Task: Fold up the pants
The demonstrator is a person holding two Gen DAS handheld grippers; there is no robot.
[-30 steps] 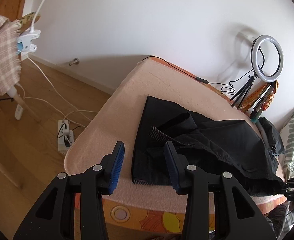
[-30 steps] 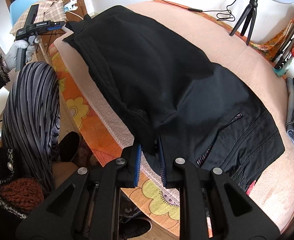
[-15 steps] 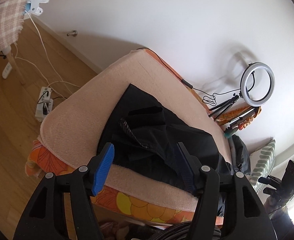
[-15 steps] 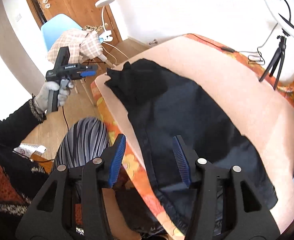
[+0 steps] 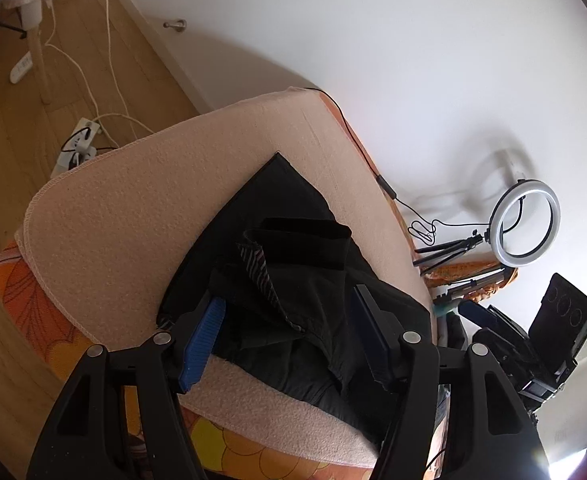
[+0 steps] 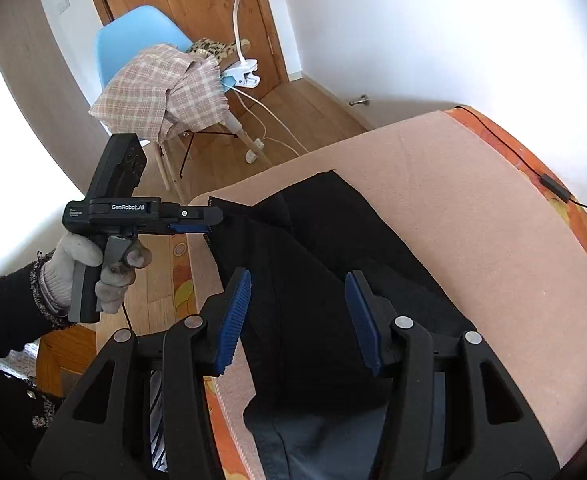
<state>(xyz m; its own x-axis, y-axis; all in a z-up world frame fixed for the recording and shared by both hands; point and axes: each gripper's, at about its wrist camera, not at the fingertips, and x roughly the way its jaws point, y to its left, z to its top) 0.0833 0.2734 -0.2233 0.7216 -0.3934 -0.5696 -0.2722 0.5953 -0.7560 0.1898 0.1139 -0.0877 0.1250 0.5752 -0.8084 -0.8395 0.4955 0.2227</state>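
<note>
Right wrist alone shows left hand (image 6: 93, 276); both tongs gape (grasping nothing) over pants (image 5: 293, 280)

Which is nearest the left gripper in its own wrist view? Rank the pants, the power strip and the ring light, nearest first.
From the left gripper:
1. Pants: between and just beyond the open fingers, on the blanket.
2. Ring light: right, on its tripod by the wall.
3. Power strip: far left, down on the floor.
Ring light against power strip is close; treat that order as tentative.
</note>
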